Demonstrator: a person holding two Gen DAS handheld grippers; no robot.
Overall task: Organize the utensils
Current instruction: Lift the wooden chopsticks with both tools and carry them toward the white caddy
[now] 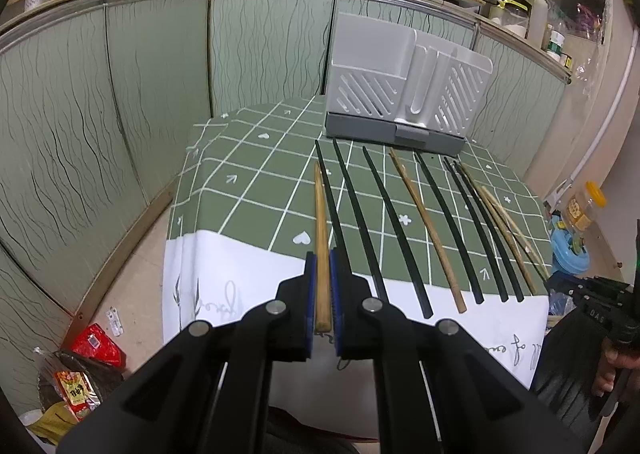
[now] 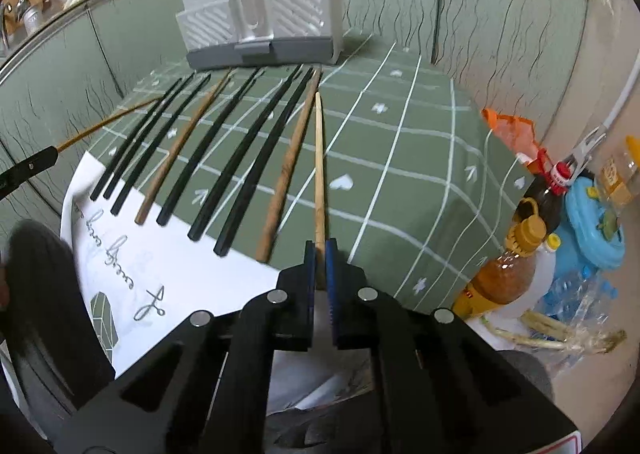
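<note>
On the worktop (image 1: 256, 189), each claw grips one wooden chopstick at the near edge.

Clamped between its blue pads, the left claw (image 1: 322, 266) holds a brown chopstick (image 1: 321, 238) at the left end of the row; the right claw (image 2: 319, 254) is closed on a pale, thin chopstick (image 2: 319, 169) at the right end. Between them, black chopsticks (image 1: 376, 221) and other wooden ones lie side by side on the green checked cloth (image 2: 400, 157), tips toward the grey utensil holder (image 1: 400, 93) at the far edge. The cloth's white hem carries looping handwriting, perhaps a cursive "of", too distorted to read. On the floor, a red packet (image 1: 76, 394) bears yellow characters, and a red-capped dark bottle (image 2: 548, 193) has an illegible label.
</note>
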